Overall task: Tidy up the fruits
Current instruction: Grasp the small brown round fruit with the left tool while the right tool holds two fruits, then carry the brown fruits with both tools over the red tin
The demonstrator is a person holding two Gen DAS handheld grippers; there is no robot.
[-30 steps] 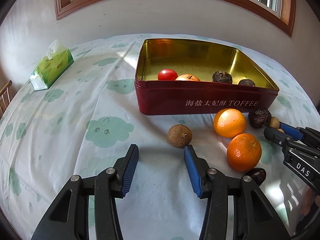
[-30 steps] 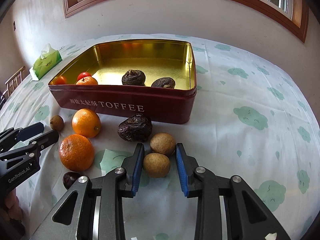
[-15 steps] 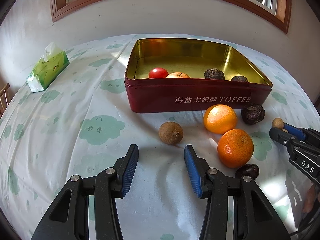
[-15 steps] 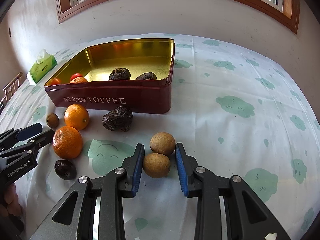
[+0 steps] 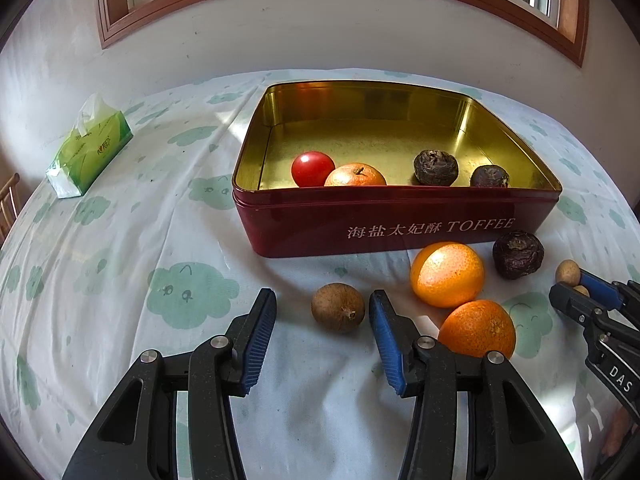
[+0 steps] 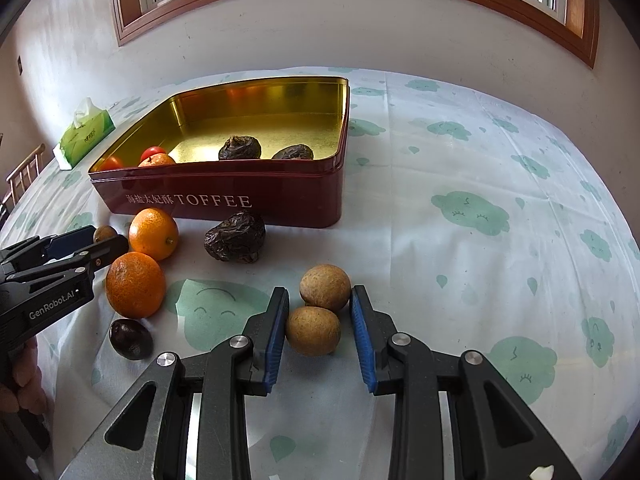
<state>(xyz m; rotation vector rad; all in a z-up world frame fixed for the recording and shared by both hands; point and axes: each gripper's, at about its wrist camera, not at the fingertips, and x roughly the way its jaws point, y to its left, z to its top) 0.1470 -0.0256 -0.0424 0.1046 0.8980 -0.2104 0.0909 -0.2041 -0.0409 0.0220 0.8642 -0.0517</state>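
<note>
A red toffee tin (image 5: 400, 224) (image 6: 224, 200) holds a tomato (image 5: 312, 168), an apple (image 5: 354, 176) and two wrinkled dark fruits (image 5: 435, 167). In front of it lie two oranges (image 5: 446, 274) (image 5: 478, 328), a wrinkled dark fruit (image 5: 517, 254) and a small dark fruit (image 6: 131, 339). My left gripper (image 5: 322, 312) is open, with a brown round fruit (image 5: 338, 307) at its tips. My right gripper (image 6: 320, 304) is open, its jaws either side of a brown fruit (image 6: 313, 330); a second brown fruit (image 6: 325, 287) lies just beyond.
A green tissue pack (image 5: 88, 148) lies at the table's far left. A white cloth with green clouds (image 6: 468, 208) covers the table. A wall with a window runs behind. A chair back (image 6: 20, 176) shows at the left edge.
My left gripper has moved forward, so the brown fruit now lies at its tips. My right gripper stays around the near brown fruit, its view having shifted right.
</note>
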